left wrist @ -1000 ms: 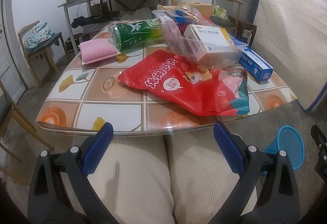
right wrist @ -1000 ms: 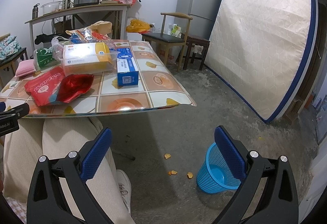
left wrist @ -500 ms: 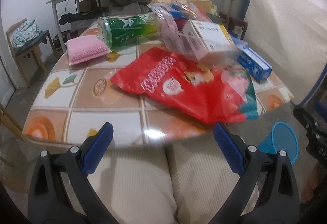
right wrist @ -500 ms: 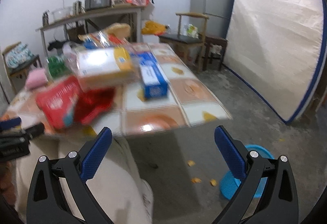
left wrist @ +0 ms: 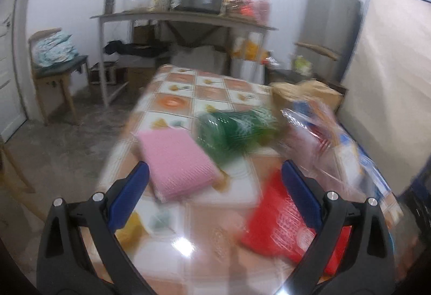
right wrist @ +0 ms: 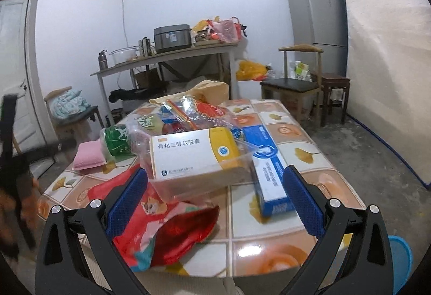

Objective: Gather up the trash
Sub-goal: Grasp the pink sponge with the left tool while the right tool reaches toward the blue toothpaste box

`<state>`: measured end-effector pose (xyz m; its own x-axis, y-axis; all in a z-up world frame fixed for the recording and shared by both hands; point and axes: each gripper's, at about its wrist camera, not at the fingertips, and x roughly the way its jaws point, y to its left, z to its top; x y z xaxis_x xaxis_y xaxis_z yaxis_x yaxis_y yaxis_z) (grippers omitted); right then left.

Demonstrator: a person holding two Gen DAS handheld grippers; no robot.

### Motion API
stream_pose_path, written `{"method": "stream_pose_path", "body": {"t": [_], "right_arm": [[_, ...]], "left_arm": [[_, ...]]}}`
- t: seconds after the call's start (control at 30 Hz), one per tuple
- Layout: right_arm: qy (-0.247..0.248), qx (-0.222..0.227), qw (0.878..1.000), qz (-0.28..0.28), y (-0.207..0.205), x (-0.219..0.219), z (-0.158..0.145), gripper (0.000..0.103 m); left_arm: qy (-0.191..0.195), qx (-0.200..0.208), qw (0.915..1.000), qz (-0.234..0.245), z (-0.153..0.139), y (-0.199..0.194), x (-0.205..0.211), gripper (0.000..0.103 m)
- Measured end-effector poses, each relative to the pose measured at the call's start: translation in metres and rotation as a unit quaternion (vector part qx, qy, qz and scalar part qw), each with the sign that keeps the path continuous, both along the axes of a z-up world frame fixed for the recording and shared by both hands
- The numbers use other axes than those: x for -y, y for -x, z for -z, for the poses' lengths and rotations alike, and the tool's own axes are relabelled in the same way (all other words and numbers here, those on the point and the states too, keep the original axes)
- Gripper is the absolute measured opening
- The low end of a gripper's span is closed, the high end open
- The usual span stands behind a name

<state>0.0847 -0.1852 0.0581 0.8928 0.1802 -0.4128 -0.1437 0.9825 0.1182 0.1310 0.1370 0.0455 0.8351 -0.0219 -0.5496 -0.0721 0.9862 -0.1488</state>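
Note:
A tiled table (right wrist: pixel 272 246) carries trash: a red snack bag (right wrist: pixel 161 225), a clear plastic tub (right wrist: pixel 188 187) with a white and yellow box (right wrist: pixel 188 152) in it, a blue box (right wrist: pixel 269 173), a green bottle (right wrist: pixel 115 141), a pink pad (right wrist: pixel 89 157) and a crumpled clear bag (right wrist: pixel 194 111). My right gripper (right wrist: pixel 215 203) is open and empty, above the table's near edge before the tub. My left gripper (left wrist: pixel 215 198) is open and empty above the table, with the pink pad (left wrist: pixel 175 160), the green bottle (left wrist: pixel 234 130) and the red bag (left wrist: pixel 285 222) ahead; this view is blurred.
A blue bin (right wrist: pixel 398 260) stands on the floor at the table's right. A side table (right wrist: pixel 167 58) with a cooker and bags is at the back. Wooden chairs (right wrist: pixel 293 84) stand around, with a fridge (right wrist: pixel 317 25) and a leaning mattress (right wrist: pixel 388 66) on the right.
Both grippers rose from lap height and moved forward over the table. The left swung left towards the pink pad and bottle; the right turned left from the floor and bin to face the tub.

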Motion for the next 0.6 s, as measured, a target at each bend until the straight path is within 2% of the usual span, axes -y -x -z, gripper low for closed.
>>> {"method": "stream_pose_path", "body": {"t": [0.07, 0.13, 0.2, 0.27, 0.3, 0.47, 0.6], "right_arm": [[-0.003, -0.001, 1.0, -0.001, -0.006, 0.002, 0.002, 0.098], [-0.009, -0.006, 1.0, -0.001, -0.01, 0.004, 0.007, 0.098], [-0.014, -0.011, 1.0, 0.0, -0.013, 0.006, 0.011, 0.098], [-0.019, -0.017, 1.0, 0.004, -0.016, 0.008, 0.015, 0.098], [-0.02, -0.019, 1.0, 0.005, -0.017, 0.009, 0.017, 0.098], [-0.029, -0.03, 0.999, 0.01, -0.027, 0.016, 0.022, 0.098], [-0.032, -0.033, 0.999, 0.012, -0.029, 0.019, 0.024, 0.098]], "left_arm": [[-0.005, -0.039, 0.999, -0.019, 0.001, -0.035, -0.016, 0.095], [-0.012, -0.084, 0.9963, -0.015, 0.008, -0.064, -0.021, 0.095], [-0.007, -0.132, 0.9912, -0.001, 0.02, -0.086, -0.024, 0.095], [-0.004, -0.163, 0.9866, -0.001, 0.031, -0.097, -0.025, 0.094], [-0.008, -0.175, 0.9845, -0.005, 0.037, -0.1, -0.024, 0.09], [-0.056, -0.171, 0.9837, -0.002, 0.041, -0.09, -0.014, 0.08], [-0.086, -0.178, 0.9802, 0.012, 0.042, -0.078, -0.008, 0.079]]}}
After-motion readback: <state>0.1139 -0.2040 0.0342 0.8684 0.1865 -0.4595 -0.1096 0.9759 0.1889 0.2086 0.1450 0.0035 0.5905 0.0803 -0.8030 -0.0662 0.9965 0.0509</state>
